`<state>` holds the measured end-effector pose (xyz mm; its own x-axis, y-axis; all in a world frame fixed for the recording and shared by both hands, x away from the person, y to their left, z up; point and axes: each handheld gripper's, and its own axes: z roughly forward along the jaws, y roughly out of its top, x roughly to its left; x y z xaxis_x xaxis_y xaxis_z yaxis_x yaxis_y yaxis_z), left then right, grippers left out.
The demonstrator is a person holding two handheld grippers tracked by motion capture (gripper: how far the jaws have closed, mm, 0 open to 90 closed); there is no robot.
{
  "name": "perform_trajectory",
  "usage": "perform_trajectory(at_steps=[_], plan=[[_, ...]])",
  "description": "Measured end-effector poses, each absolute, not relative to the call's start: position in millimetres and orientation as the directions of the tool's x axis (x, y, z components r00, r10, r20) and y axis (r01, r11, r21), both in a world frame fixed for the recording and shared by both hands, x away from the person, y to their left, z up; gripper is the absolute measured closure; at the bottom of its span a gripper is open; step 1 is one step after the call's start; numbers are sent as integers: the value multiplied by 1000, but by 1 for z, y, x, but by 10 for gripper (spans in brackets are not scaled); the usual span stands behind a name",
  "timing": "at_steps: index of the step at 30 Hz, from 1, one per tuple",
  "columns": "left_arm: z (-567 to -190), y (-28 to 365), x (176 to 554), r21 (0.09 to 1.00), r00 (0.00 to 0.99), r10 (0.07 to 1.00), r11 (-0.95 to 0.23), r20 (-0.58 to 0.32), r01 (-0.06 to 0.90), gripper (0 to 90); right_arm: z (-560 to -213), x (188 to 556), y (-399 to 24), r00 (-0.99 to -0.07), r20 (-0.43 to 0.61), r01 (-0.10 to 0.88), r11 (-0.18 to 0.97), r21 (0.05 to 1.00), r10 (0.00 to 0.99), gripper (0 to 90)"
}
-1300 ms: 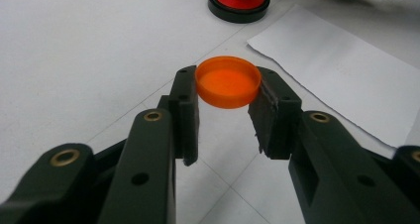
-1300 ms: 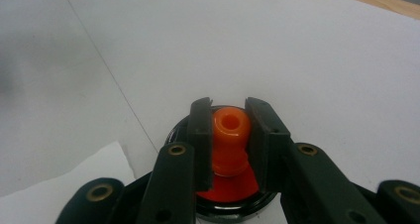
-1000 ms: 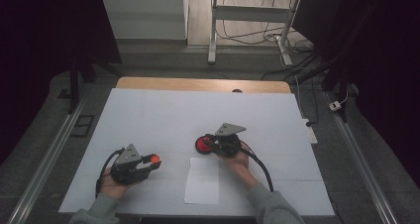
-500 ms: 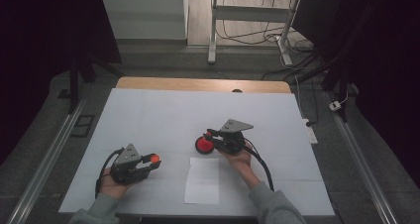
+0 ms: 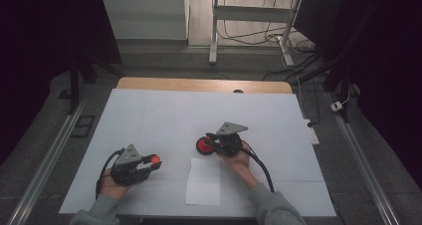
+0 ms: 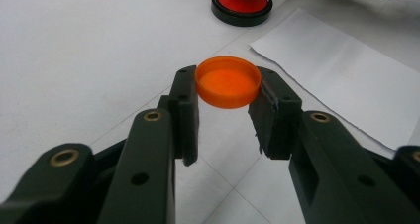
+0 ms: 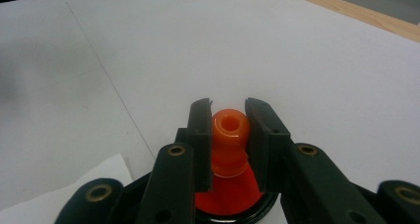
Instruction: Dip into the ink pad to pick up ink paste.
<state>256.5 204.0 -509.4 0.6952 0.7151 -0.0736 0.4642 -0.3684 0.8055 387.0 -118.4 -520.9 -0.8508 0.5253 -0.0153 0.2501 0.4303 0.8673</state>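
A round orange cap (image 6: 229,85) hangs just above the white tabletop, and my left gripper (image 6: 228,76) is shut on its sides. In the high view this gripper (image 5: 150,162) is at the front left, its orange cap (image 5: 156,160) pointing right. My right gripper (image 7: 228,110) is shut on the orange knob of a stamp (image 7: 229,130). The stamp's foot rests on a red ink pad (image 7: 205,203) in a round black case. From above, the right gripper (image 5: 212,141) points left over the ink pad (image 5: 202,145) near the table's middle.
A white paper sheet (image 5: 204,181) lies at the front edge between the two hands, its corner close to the ink pad (image 6: 241,3). The white tabletop (image 5: 164,115) stretches wide behind, and a wooden strip (image 5: 199,84) runs along its far edge.
The right gripper has rocked slightly over the ink pad while still gripping the stamp. The left hand and its cap have kept still.
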Motion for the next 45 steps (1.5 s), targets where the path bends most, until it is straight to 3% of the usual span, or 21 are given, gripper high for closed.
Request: perform_trajectory(at_steps=[45], plan=[[-509, 203, 255, 808, 694, 717, -369, -67, 460, 645, -533, 387, -120, -844, -8, 261, 423, 868, 536, 727]])
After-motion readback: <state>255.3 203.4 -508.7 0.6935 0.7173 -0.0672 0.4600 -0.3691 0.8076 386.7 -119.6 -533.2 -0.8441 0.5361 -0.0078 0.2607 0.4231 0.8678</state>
